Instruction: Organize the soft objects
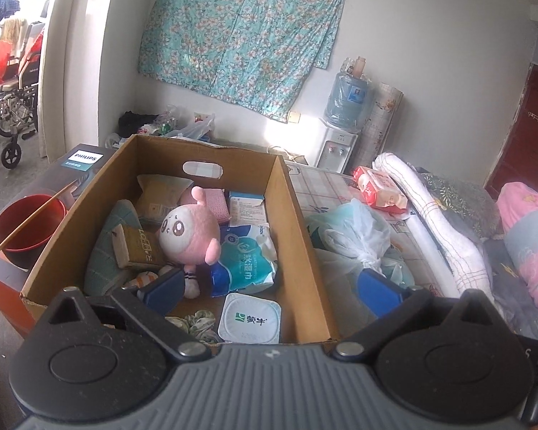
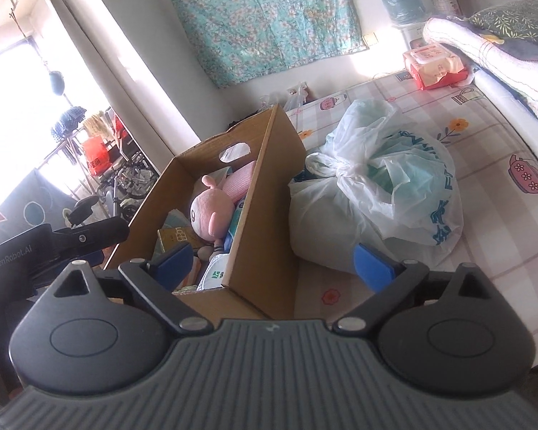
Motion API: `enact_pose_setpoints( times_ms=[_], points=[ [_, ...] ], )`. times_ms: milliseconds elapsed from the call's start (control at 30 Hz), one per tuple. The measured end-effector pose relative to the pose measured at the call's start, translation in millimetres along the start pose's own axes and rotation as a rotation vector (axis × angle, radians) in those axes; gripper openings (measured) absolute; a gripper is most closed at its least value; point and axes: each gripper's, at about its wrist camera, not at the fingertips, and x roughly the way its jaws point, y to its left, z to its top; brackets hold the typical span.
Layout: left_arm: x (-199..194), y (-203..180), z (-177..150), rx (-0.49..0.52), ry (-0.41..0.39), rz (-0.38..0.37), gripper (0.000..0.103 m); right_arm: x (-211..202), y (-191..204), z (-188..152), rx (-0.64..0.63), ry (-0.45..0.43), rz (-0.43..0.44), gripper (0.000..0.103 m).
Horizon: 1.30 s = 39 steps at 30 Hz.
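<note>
Left gripper point(image 1: 274, 292): tilted downward over the near end of the cardboard box point(image 1: 297, 251); jaws spread wide, nothing between them; one blue pad point(image 1: 165, 288) hangs over the box's contents, the other over the plastic bag point(image 1: 358, 240).
Right gripper point(image 2: 274, 265): angled down and rolled a little, straddling the near right corner of the box; jaws wide apart and empty; the left gripper's black body shows at this view's left edge.
Cardboard box: one, open-topped, on the bed point(image 2: 484, 179) against its left edge, with an oval handle hole in the far wall.
Pink plush toy point(image 1: 188, 231): one, lying in the middle of the box, face up.
Wet-wipes pack point(image 1: 242, 261): one blue-and-white soft pack, touching the plush on the box's right side.
Yogurt tub point(image 1: 251, 319): one white tub at the near wall of the box.
Patterned cloth point(image 1: 197, 324): one crumpled piece just left of the tub.
Plastic bag: one knotted white bag on the bed, just right of the box.
Red tissue pack point(image 1: 380, 190): one, toward the bed's far edge.
Red bowl point(image 1: 27, 224): one, left of the box, off the bed, a single stick lying across it.
</note>
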Motion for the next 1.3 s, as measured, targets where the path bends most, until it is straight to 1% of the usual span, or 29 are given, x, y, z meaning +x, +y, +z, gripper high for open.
enact_pose_setpoints(
  times_ms=[100, 167, 233, 300, 433, 633, 833, 1067, 1300],
  points=[
    [0.8, -0.3, -2.4, -0.007, 0.033, 0.024, 0.103, -2.3, 1.3, 0.4, -0.009, -0.003, -0.008, 0.102],
    [2.3, -1.2, -3.4, 0.01, 0.056, 0.058, 0.103, -4.3, 2.6, 0.9, -0.015, -0.006, -0.015, 0.102],
    [2.7, -2.5, -6.5, 0.036, 0.061, 0.107, 0.103, -4.5, 3.8, 1.2, -0.021, -0.006, -0.018, 0.102],
    [3.6, -2.4, -8.8, 0.042, 0.068, 0.131, 0.103, -4.6, 5.6, 0.4, -0.028, -0.002, -0.027, 0.102],
    [5.5, 2.0, -11.5, 0.028, 0.102, 0.12, 0.103, -1.3, 9.1, -1.6, -0.05, 0.01, -0.056, 0.102],
    [8.9, 5.7, -14.2, 0.057, 0.135, 0.129, 0.103, 2.9, 13.3, -3.1, -0.089, 0.033, -0.114, 0.102],
    [11.2, 10.2, -18.5, 0.022, 0.163, 0.115, 0.103, 9.2, 20.2, -6.9, -0.146, 0.059, -0.171, 0.102],
    [18.3, 15.2, -22.6, -0.009, 0.193, 0.126, 0.103, 15.7, 24.7, -7.5, -0.178, 0.089, -0.185, 0.102],
    [20.3, 13.5, -25.1, -0.009, 0.205, 0.125, 0.103, 18.6, 24.1, -8.9, -0.18, 0.103, -0.182, 0.102]
  ],
)
